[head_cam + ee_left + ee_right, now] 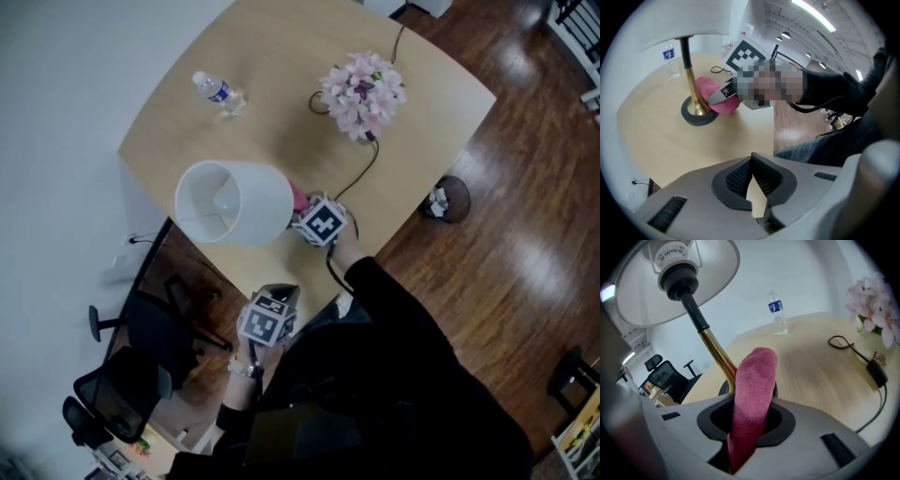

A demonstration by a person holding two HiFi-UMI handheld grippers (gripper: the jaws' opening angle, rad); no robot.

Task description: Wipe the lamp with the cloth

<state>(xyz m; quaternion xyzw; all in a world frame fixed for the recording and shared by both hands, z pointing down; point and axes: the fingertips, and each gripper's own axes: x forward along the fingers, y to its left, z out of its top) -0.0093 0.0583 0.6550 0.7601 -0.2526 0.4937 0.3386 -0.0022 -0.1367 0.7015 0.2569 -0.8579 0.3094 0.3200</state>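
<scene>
The right gripper (751, 401) pinches a pink cloth (757, 369), which fills the gap between its jaws and sticks out ahead of them. The cloth's tip lies against the brass stem of the lamp (711, 345), low down, just above the dark round base. The white shade hangs above this gripper and to its left. Past the cloth, well ahead of the gripper, a clear bottle (777, 312) with a blue label stands upright on the desk (820, 380); what it holds cannot be made out. To the gripper's right a black cable (855, 352) runs toward a bunch of pink flowers (876, 317); their vase is too cut off to read. The left gripper (751, 161) has its jaws pressed together with nothing between them, and it hangs over the near desk edge by the person's lap. The lamp base stands ahead of it to the left, with the right gripper beside the base. On the floor, far off to the right gripper's right, sits a dark round bin (457, 197) with pale scraps in it.
</scene>
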